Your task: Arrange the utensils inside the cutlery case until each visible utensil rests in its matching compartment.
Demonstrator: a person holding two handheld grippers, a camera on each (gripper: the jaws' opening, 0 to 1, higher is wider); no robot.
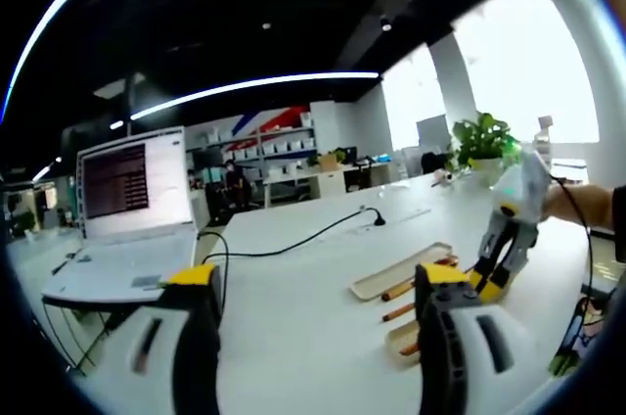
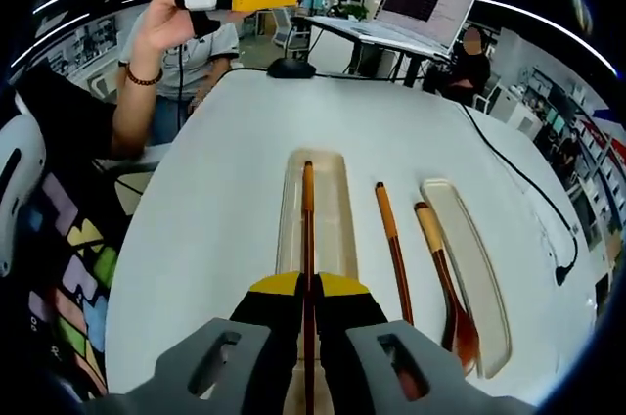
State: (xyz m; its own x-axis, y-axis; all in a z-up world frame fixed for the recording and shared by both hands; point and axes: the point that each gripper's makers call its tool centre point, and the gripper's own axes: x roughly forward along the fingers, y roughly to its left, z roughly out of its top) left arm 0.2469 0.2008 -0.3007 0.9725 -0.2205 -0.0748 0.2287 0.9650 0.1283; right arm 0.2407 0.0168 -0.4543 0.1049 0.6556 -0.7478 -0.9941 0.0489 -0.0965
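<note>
While left claw [image 1: 313,337] gapes, right claw [image 2: 308,302] pinches chopstick [image 2: 307,229] over case tray [image 2: 333,190].

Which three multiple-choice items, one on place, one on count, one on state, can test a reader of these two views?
1. Where does the long wooden chopstick held by the right gripper lie?
A. over the pale oblong case tray
B. on the open white laptop
C. on the floor

2. How many brown-handled utensils lie on the white table between the two trays?
A. none
B. two
C. five

3. How stand the right gripper's fingers?
A. wide open
B. closed on the chopstick
C. hidden

Answers: 1 A, the stick runs along the tray; 2 B, a second wooden chopstick and an amber spoon; 3 B, the yellow tips meet around it.
</note>
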